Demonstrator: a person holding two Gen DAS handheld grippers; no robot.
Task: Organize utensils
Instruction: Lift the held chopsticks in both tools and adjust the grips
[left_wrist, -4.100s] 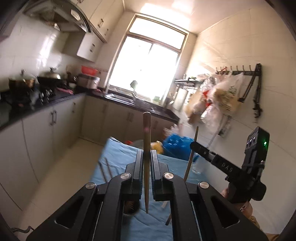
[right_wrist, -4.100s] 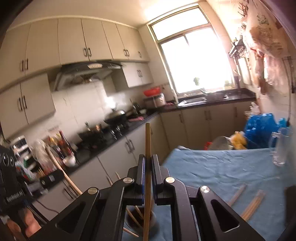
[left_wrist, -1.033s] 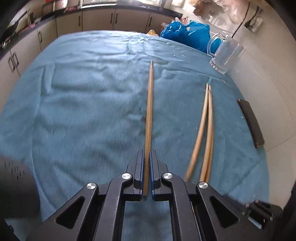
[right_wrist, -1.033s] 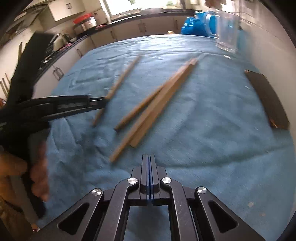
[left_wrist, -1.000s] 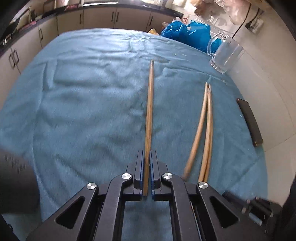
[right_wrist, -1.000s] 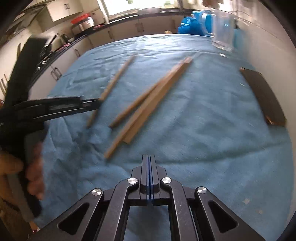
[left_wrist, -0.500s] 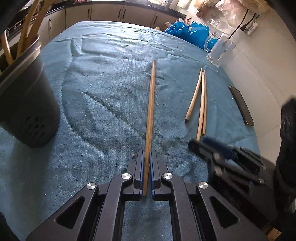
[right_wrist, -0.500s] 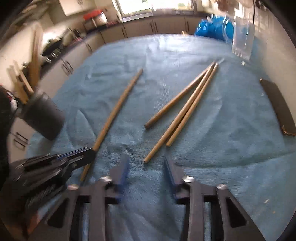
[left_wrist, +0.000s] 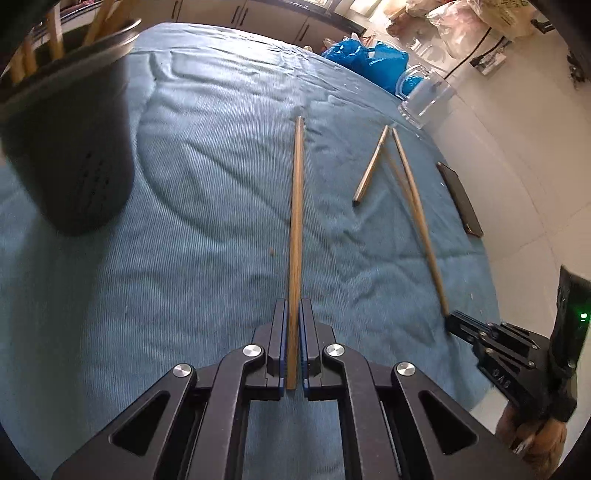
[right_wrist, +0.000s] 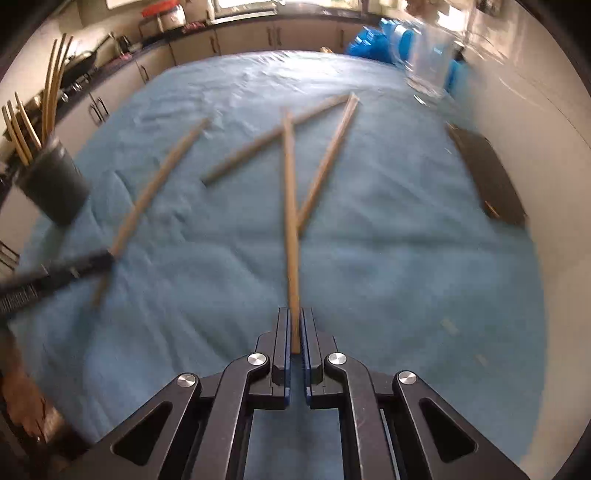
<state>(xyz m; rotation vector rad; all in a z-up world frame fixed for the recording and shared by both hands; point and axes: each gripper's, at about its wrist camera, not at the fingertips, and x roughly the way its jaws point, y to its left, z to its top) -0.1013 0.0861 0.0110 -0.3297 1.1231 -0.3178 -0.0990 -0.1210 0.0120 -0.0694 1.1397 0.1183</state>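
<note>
My left gripper (left_wrist: 293, 306) is shut on the near end of a long wooden chopstick (left_wrist: 295, 206), which points away over the blue cloth (left_wrist: 207, 155). In the right wrist view that gripper (right_wrist: 74, 269) and its chopstick (right_wrist: 155, 188) show at the left. My right gripper (right_wrist: 294, 314) has its jaws closing on a second chopstick (right_wrist: 290, 192), pads pressing its near end; the left wrist view shows this gripper (left_wrist: 452, 317) at the right. Two loose chopsticks (right_wrist: 273, 140) (right_wrist: 328, 158) lie beyond. A dark utensil holder (left_wrist: 70, 147) with several chopsticks stands at the left.
A clear glass mug (left_wrist: 424, 96) and a blue plastic bag (left_wrist: 365, 59) sit at the far right of the table. A dark phone (left_wrist: 460, 199) lies near the right edge, beside the white wall. Kitchen cabinets (right_wrist: 277, 37) run behind the table.
My right gripper opened, then shut on one of the three loose chopsticks and swung it out of the bundle. The left gripper carried its chopstick sideways, so the holder now looms closer.
</note>
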